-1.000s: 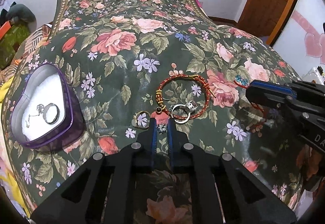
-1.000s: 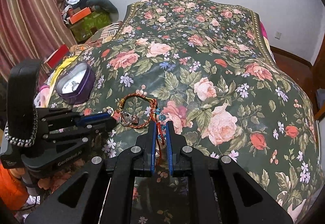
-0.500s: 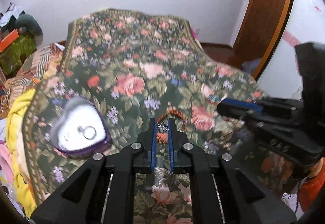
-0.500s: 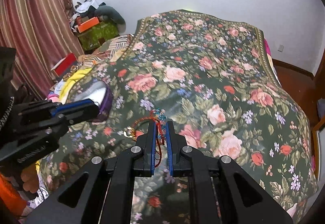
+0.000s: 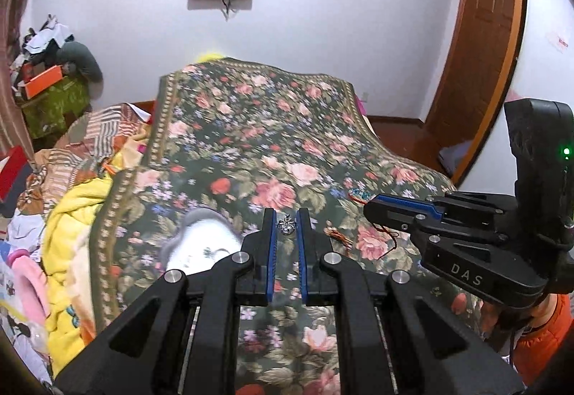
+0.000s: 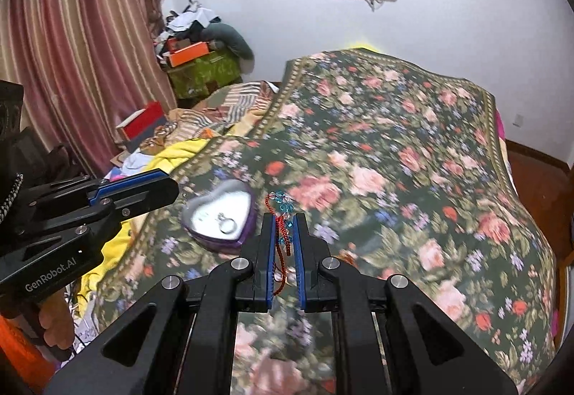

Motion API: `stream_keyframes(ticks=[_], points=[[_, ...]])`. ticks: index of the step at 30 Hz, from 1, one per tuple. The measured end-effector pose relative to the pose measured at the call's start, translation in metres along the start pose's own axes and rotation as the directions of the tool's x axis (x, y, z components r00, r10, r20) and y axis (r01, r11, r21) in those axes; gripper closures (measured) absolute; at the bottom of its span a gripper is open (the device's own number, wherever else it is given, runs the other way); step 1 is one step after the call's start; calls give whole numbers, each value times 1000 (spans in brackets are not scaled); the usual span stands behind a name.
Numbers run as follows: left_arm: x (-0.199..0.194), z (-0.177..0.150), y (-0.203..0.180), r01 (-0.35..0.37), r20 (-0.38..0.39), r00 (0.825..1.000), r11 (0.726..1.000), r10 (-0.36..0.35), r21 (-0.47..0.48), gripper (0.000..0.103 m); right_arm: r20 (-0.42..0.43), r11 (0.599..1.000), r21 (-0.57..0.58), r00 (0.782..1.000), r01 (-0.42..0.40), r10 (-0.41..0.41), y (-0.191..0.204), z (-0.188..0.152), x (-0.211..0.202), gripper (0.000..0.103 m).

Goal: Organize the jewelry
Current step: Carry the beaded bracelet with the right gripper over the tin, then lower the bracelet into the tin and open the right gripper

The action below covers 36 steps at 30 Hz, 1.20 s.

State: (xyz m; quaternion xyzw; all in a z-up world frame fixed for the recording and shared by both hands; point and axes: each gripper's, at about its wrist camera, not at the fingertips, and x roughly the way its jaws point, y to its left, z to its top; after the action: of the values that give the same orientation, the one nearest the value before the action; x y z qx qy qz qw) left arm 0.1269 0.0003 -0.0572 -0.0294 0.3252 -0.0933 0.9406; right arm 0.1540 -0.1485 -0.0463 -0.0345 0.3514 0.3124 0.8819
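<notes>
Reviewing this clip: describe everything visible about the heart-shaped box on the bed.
The heart-shaped box is an open, lidless tin with a purple outer wall, silvery rim and white lining. It sits flat on the floral bedspread near its edge, beside the yellow blanket. Inside lie a silver ring and a smaller, blurred piece. Neither tool touches it. In the left wrist view it is half hidden behind the left tool.

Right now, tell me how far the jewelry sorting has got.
Done: a ring lies in the heart-shaped box. In hand: the left gripper pinches a small silver charm; the right gripper holds a red cord bracelet. Left: both need boxing, and a bracelet remains on the bedspread.
</notes>
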Motion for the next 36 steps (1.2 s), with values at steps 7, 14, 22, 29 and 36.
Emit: stream_keyframes(ticks=[7, 14, 22, 29, 36], points=[[-15, 3, 28, -44, 34, 998, 998, 45, -37, 94, -4, 999, -29, 999, -37, 37, 22, 11, 19, 95], [-19, 2, 56, -84, 45, 995, 993, 87, -78, 94, -15, 997, -35, 998, -62, 61, 35, 20, 39, 95], [-5, -2, 80, -105, 24, 994, 988, 108, -117, 94, -57, 995, -51, 995, -82, 79, 44, 24, 67, 95], [16, -10, 90, -105, -19, 994, 986, 103, -127, 94, -120, 995, -46, 989, -92, 86, 44, 20, 95, 95], [38, -19, 99, -104, -71, 993, 985, 95, -137, 94, -180, 995, -35, 980, -96, 89, 40, 12, 121, 95]])
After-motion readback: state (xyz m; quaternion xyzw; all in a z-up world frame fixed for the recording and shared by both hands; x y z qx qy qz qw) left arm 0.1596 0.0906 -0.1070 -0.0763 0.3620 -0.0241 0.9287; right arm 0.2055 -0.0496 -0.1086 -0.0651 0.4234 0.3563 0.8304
